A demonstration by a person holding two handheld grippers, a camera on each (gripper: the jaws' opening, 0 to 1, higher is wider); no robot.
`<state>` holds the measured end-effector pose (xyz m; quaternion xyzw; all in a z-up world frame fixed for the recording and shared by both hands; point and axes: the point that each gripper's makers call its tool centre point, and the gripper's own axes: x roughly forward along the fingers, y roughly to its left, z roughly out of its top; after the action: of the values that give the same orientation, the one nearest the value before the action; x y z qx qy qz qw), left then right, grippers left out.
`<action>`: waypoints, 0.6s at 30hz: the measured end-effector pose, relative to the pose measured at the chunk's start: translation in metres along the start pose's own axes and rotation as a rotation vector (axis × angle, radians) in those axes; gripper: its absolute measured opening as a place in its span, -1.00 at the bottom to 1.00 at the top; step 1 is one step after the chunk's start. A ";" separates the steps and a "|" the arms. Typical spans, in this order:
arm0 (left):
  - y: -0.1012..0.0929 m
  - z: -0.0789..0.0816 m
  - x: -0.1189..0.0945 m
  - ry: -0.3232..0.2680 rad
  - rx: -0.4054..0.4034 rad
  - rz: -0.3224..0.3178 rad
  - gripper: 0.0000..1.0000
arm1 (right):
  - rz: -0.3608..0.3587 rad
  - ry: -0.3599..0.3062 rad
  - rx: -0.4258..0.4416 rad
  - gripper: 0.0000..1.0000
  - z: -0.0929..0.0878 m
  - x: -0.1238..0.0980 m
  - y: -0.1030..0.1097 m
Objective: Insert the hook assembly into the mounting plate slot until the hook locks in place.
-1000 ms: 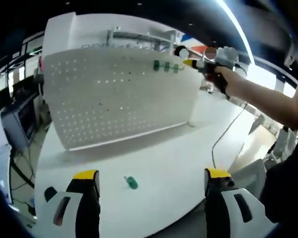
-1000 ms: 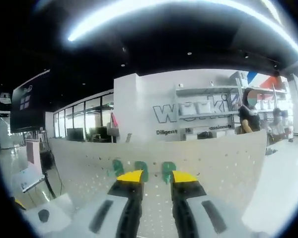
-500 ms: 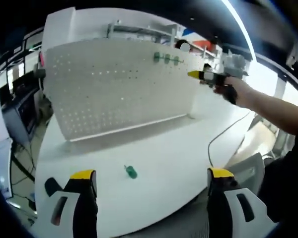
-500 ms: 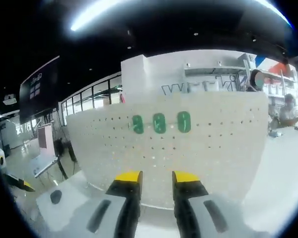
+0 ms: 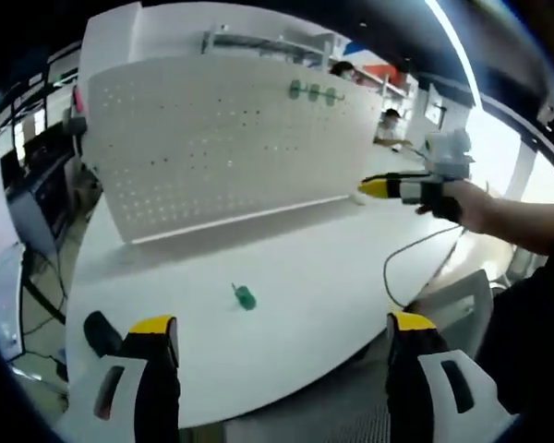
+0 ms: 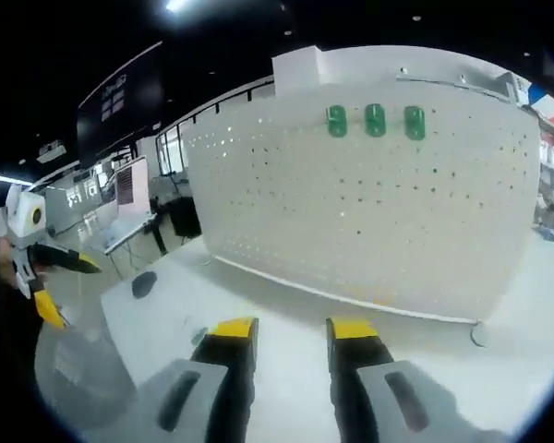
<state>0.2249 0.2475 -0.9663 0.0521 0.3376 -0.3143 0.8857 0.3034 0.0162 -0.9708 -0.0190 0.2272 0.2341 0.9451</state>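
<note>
A white pegboard mounting plate (image 5: 212,138) (image 6: 369,212) stands upright at the back of the white table (image 5: 305,286). Three green hooks (image 5: 312,91) (image 6: 375,120) sit in a row near its top edge. One loose green hook (image 5: 245,296) lies on the table in front of the board. My left gripper (image 5: 279,325) is open wide and empty, low over the table's near edge. A hand (image 5: 466,203) holds my right gripper (image 5: 374,187) (image 6: 292,329) above the table, away from the board; its jaws stand a narrow gap apart with nothing between them. The left gripper (image 6: 65,288) also appears at the left of the right gripper view.
A cable (image 5: 395,268) runs over the table's right side. A small dark round object (image 5: 97,325) (image 6: 144,281) lies near the table's left corner. A chair back (image 5: 462,309) stands by the near right edge. Desks and monitors (image 5: 37,203) are off to the left.
My right gripper has drawn back from the pegboard and come down over the table; the three hooks stay on the board. The left gripper has hardly moved and stays open.
</note>
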 end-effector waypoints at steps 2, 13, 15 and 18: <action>0.002 -0.002 -0.002 0.004 -0.004 0.004 0.90 | 0.028 0.033 -0.031 -0.44 -0.012 -0.002 0.010; 0.004 -0.012 -0.006 0.025 -0.042 0.019 0.90 | 0.132 0.131 0.054 -0.28 -0.055 -0.016 0.052; 0.005 -0.015 -0.006 0.032 -0.056 0.025 0.87 | 0.171 0.133 0.100 -0.24 -0.060 -0.018 0.061; 0.008 -0.017 -0.008 0.035 -0.069 0.033 0.88 | 0.212 0.175 0.113 -0.23 -0.074 -0.021 0.072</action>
<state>0.2153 0.2627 -0.9752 0.0326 0.3625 -0.2867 0.8862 0.2233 0.0611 -1.0228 0.0381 0.3224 0.3167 0.8912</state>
